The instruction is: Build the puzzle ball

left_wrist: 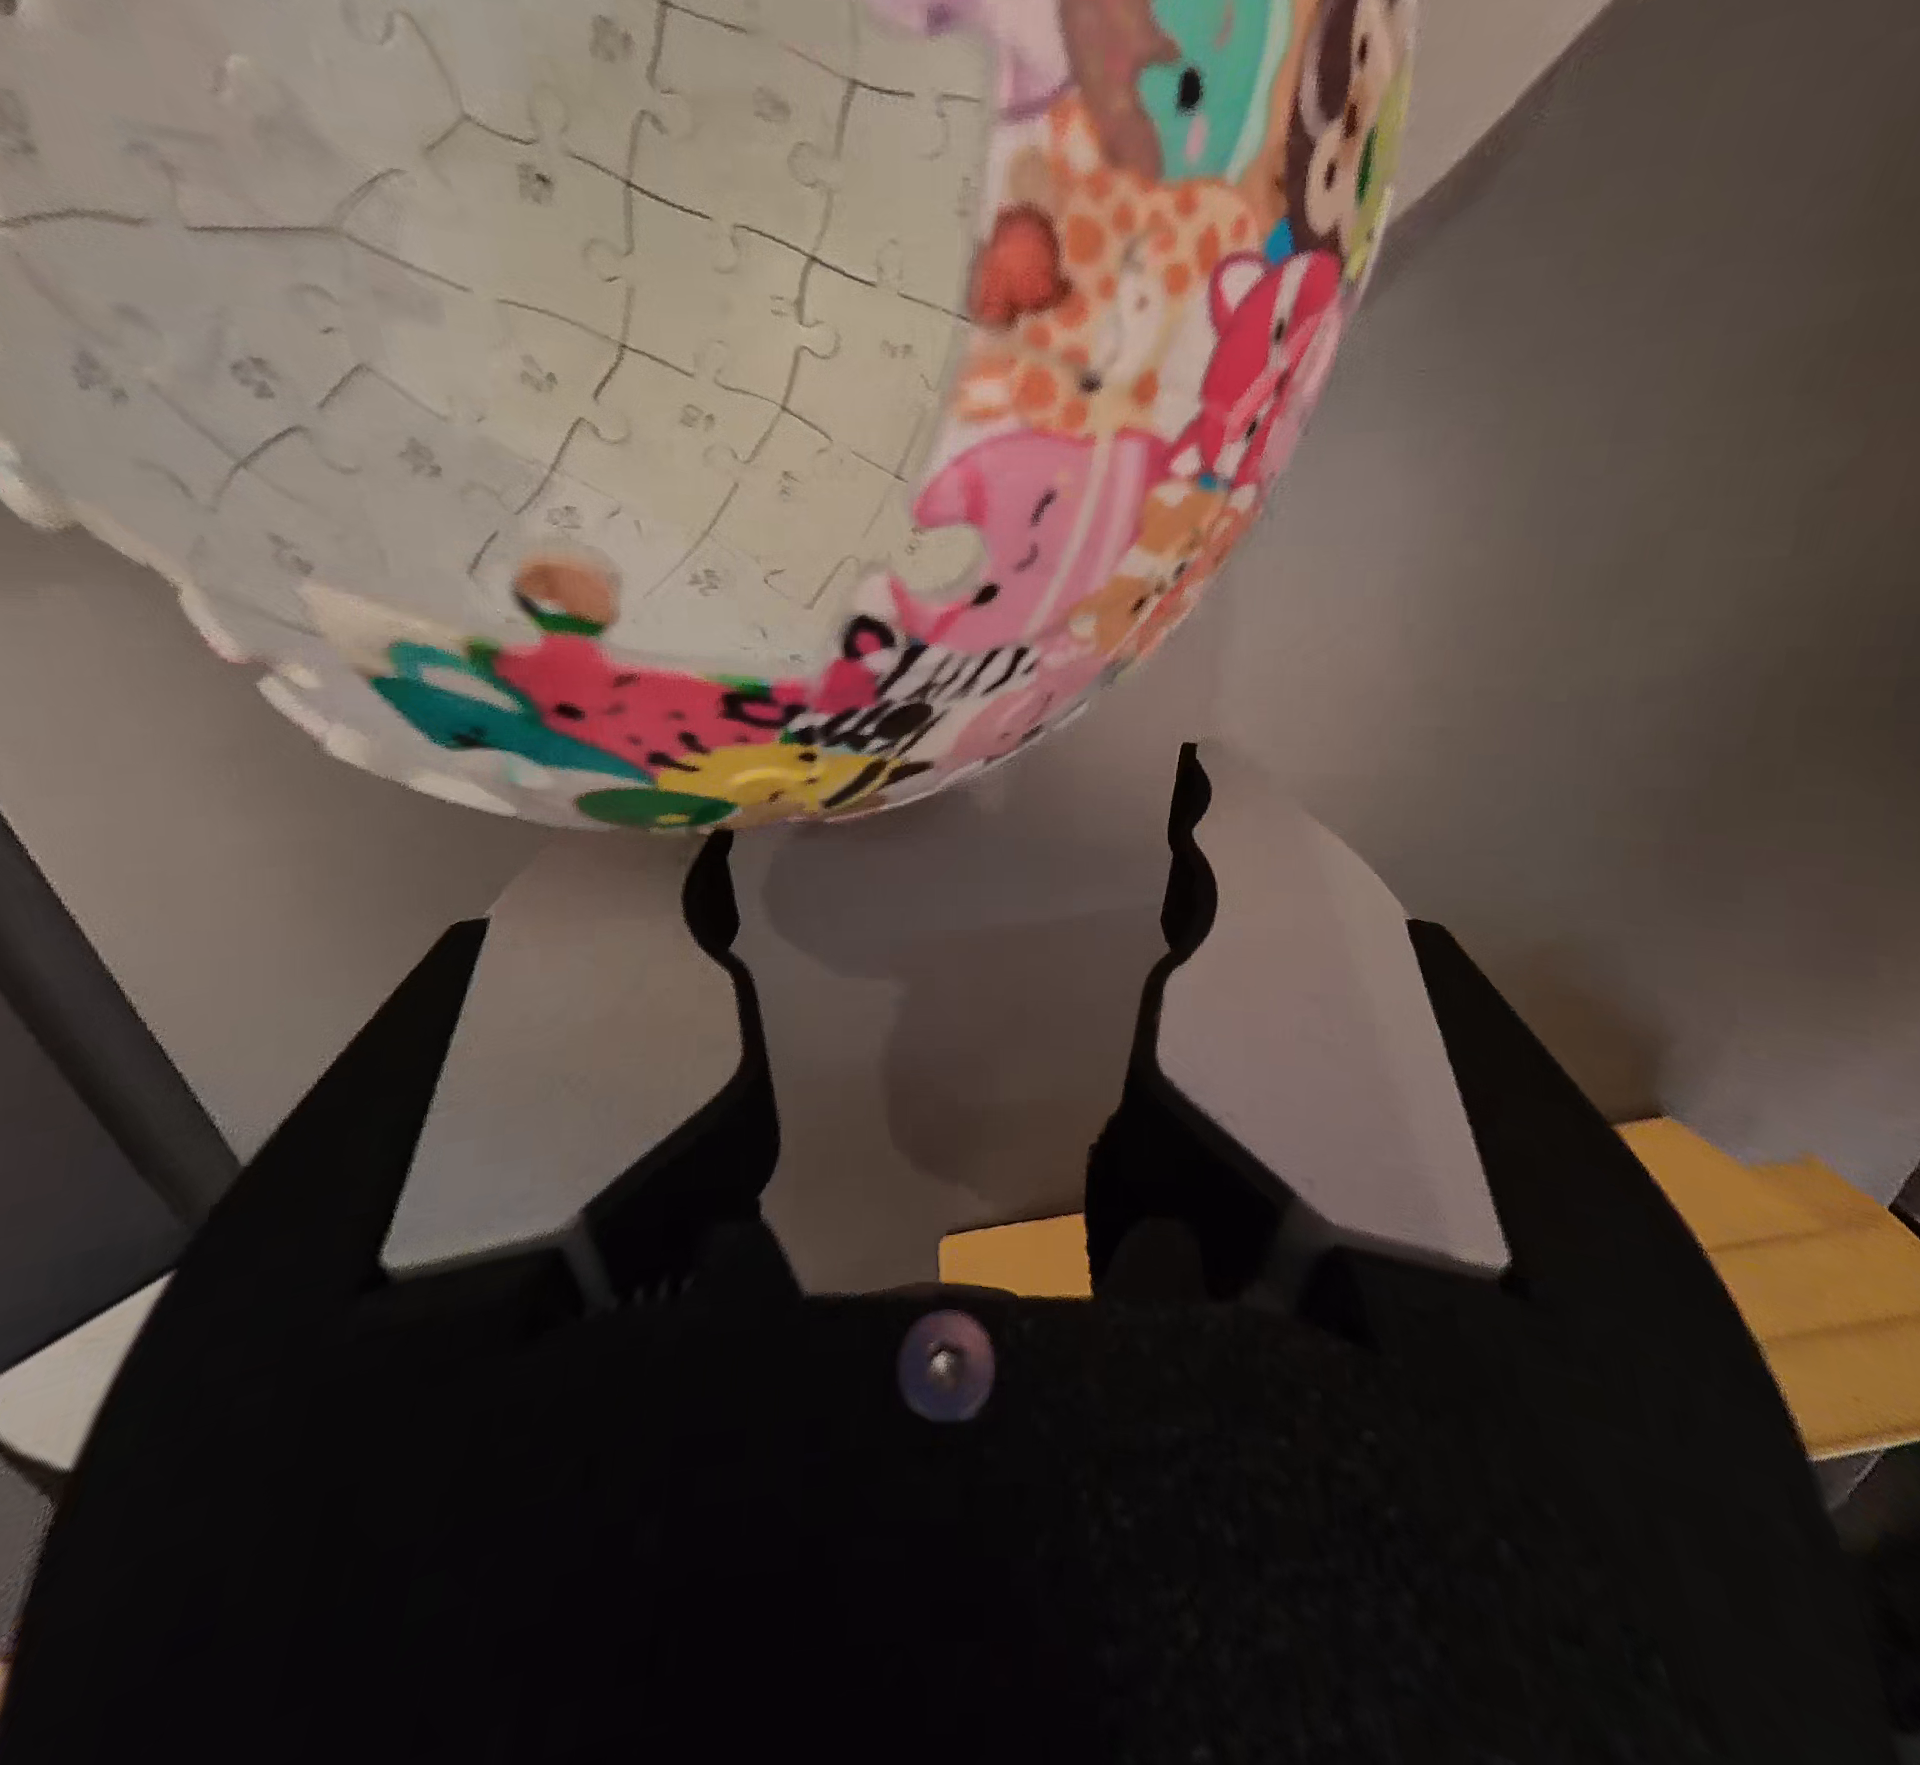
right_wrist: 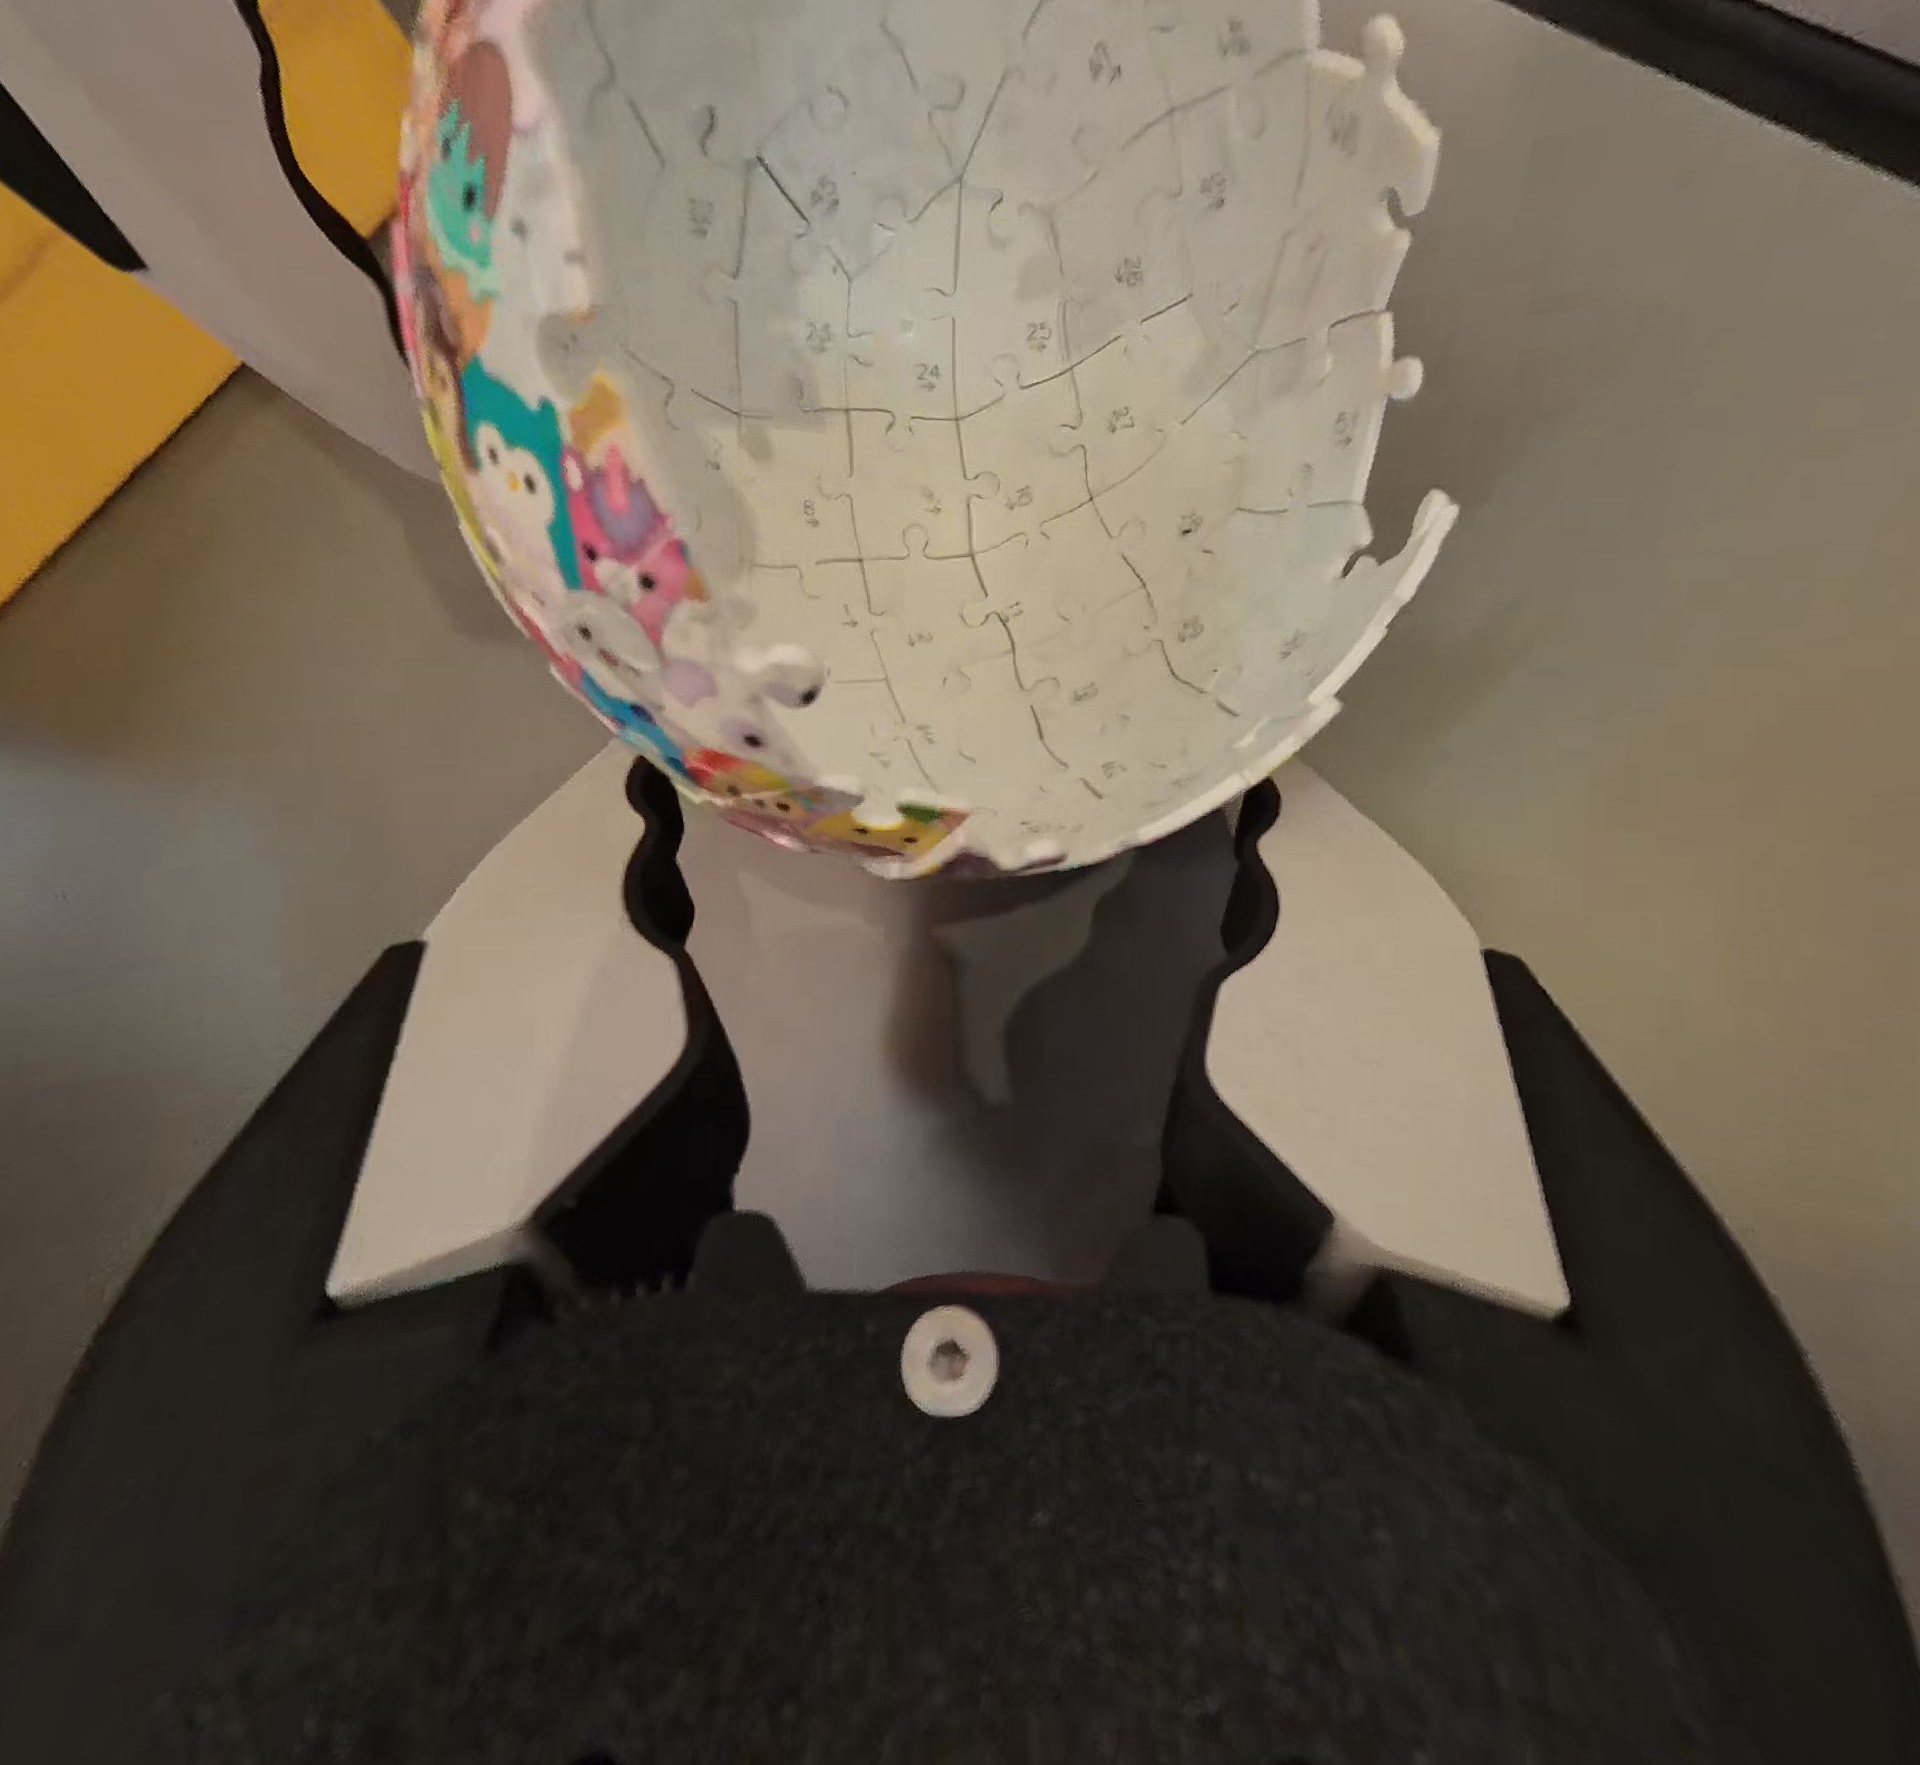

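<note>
While both tongs stand wide w/ nothing held, the half-built ball point(left_wrist: 644, 344) sits just past the left gripper point(left_wrist: 951, 796), its left tip at the ball's underside. Right gripper point(right_wrist: 951, 822): ball point(right_wrist: 935, 427) just ahead of the tips, white inside facing cam. Yellow box point(right_wrist: 114, 385) far left of it.

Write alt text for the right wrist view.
A half-built puzzle ball, white numbered inside facing the camera and colourful cartoon print on its left outer side, sits just beyond the open right gripper above a grey table. A yellow box lies at left.
</note>
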A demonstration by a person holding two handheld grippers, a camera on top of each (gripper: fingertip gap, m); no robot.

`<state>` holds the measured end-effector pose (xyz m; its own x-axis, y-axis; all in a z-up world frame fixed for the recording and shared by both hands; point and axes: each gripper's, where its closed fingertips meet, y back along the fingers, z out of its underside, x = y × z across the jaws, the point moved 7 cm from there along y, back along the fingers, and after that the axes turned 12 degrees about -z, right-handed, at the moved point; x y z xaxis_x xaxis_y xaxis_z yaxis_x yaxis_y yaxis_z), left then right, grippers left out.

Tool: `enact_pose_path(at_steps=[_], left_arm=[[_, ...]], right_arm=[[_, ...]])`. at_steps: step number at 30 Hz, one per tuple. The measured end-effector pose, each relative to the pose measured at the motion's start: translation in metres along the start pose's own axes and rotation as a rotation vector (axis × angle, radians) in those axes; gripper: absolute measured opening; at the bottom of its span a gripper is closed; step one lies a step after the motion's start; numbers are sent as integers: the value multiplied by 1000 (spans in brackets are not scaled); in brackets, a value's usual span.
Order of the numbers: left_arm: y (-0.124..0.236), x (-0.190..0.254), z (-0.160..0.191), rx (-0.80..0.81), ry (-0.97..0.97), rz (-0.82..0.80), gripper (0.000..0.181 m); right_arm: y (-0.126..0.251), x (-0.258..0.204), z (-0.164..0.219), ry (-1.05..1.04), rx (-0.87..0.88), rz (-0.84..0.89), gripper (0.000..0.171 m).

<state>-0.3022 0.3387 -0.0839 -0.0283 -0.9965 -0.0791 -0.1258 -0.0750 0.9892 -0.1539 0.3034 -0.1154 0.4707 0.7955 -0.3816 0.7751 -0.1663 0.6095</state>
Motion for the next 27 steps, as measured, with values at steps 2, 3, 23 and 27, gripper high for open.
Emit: enact_pose_path(at_steps=[2, 3, 23, 27], left_arm=[[1, 4, 2, 15, 13, -14, 81], [2, 7, 3, 22, 21, -17, 81], [-22, -10, 3, 109, 166, 16, 89], [-20, -2, -3, 127, 143, -20, 90]], right_arm=[[0, 3, -2, 48, -30, -20, 102], [0, 5, -3, 69, -44, -32, 102], [2, 4, 3, -18, -33, -118, 101], [3, 9, 1, -18, -19, -105, 100]])
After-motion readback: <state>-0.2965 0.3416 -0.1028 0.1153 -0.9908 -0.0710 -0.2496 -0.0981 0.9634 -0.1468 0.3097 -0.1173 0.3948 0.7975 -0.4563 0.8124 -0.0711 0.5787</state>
